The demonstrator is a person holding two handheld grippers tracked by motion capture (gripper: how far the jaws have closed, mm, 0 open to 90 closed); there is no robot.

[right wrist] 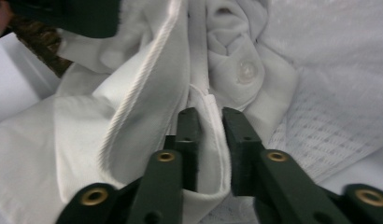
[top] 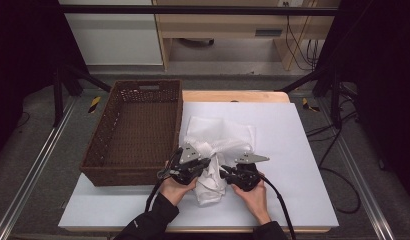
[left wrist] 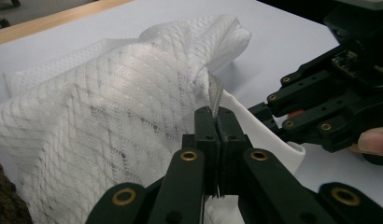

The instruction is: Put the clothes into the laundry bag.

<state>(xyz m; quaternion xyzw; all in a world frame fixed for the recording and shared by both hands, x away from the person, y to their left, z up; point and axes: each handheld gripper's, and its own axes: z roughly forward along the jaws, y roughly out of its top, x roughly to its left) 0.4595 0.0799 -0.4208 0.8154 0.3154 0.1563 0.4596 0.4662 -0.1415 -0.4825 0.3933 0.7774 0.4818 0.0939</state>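
In the high view, the person's hands come nearest, and the left tongs (top: 205, 164) and right tongs (top: 224, 172) meet at the near end of the white garment (top: 219, 145), which lies on the counter (top: 293, 150) just beside the brown basket (top: 135, 132). In the left gripper view, the left tongs (left wrist: 216, 115) are clenched on a thin edge of the garment (left wrist: 110, 116). In the right gripper view, the right tongs (right wrist: 210, 116) stand slightly apart around a hem fold of the garment (right wrist: 133, 116), not pressing it.

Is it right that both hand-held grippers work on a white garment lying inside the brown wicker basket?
Not quite. The high view shows the white garment lying on the white tabletop, beside the brown wicker basket, not inside it. The left hand-held gripper and right hand-held gripper do both work on it.
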